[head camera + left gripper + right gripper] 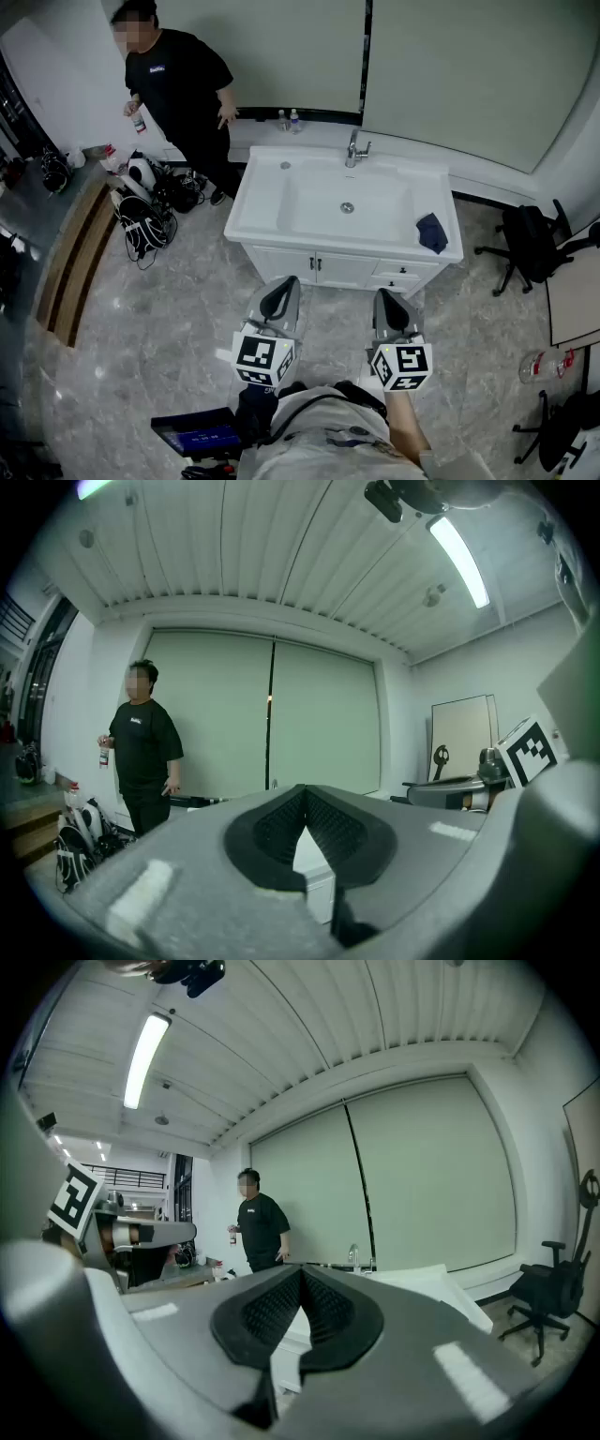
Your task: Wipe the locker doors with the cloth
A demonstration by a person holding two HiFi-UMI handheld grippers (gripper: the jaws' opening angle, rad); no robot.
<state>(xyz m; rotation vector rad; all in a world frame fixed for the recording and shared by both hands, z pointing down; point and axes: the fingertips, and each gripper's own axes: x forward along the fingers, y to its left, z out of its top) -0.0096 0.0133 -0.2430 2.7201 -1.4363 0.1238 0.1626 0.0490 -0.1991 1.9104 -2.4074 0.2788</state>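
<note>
- A dark blue cloth lies crumpled on the right rim of a white sink, near its front corner.
- Under the sink's front edge are the white doors. They are closed, with small dark handles near the middle.
- The cloth lies well apart from both grippers and touches neither.
- The left gripper is held out nearly level in front of the doors, above the floor. Its jaws are closed together with nothing between them.
- The right gripper is just beside it, pointing the same way. Its jaws are also pressed together and empty.
- Each gripper carries a cube with black-and-white square markers at its back end.
- A metal tap stands at the middle of the sink's back rim.
- A person in a black shirt stands behind the sink's left end, holding a small bottle.
- Dark bags with cables lie on the grey marble floor by the person's feet.
- A black chair stands to the right of the sink.
</note>
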